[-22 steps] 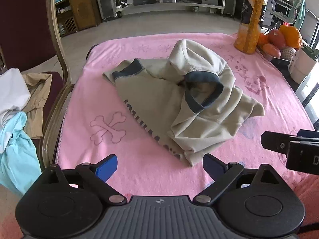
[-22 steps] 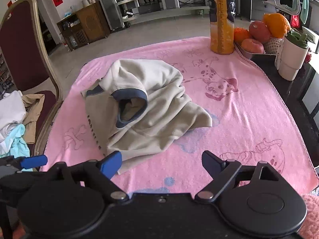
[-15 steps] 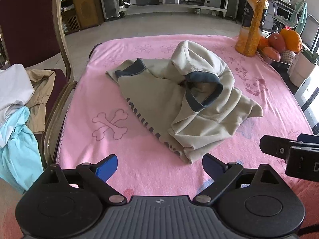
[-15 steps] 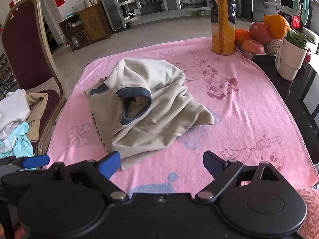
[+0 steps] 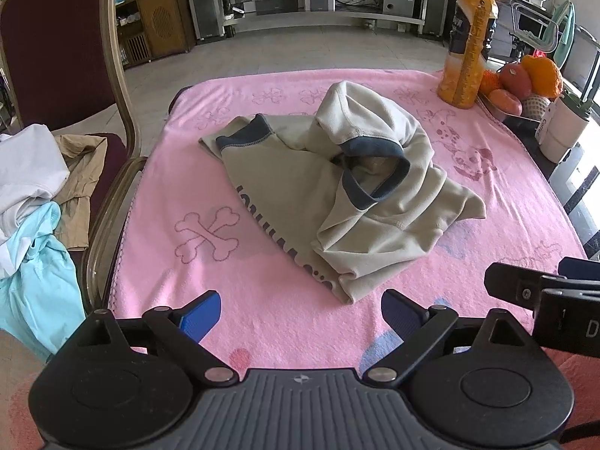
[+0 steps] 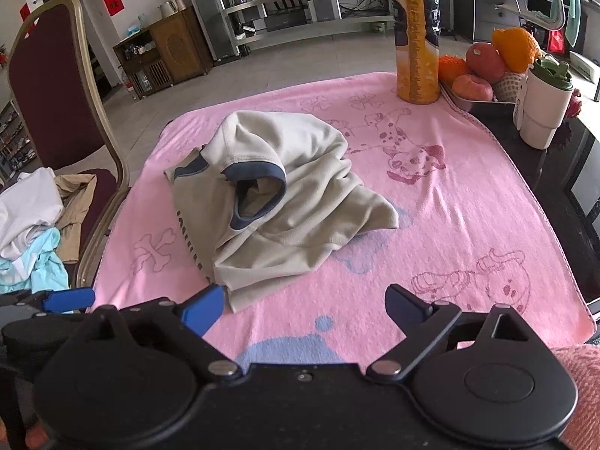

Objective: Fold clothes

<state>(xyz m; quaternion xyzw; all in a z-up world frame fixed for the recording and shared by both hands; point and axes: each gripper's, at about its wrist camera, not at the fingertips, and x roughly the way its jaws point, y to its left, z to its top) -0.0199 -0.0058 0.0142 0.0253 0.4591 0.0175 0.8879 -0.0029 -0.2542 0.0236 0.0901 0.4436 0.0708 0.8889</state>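
A crumpled beige shirt (image 5: 337,191) with dark blue collar and cuffs lies bunched on the pink towel (image 5: 262,300) over the table; it also shows in the right wrist view (image 6: 285,202). My left gripper (image 5: 300,315) is open and empty, held above the towel's near edge, short of the shirt's hem. My right gripper (image 6: 303,309) is open and empty, its left fingertip just in front of the shirt's near corner. The right gripper's side shows at the right of the left wrist view (image 5: 543,296).
A chair (image 5: 112,112) at the left holds a pile of clothes (image 5: 33,202). An orange juice bottle (image 6: 414,37), a fruit tray (image 6: 483,71) and a white cup (image 6: 543,112) stand at the table's far right. The table's dark right edge (image 6: 562,187) is bare.
Both grippers have drawn back and risen slightly from the shirt, which looks a little farther away. Both stay open. The shirt has not moved.
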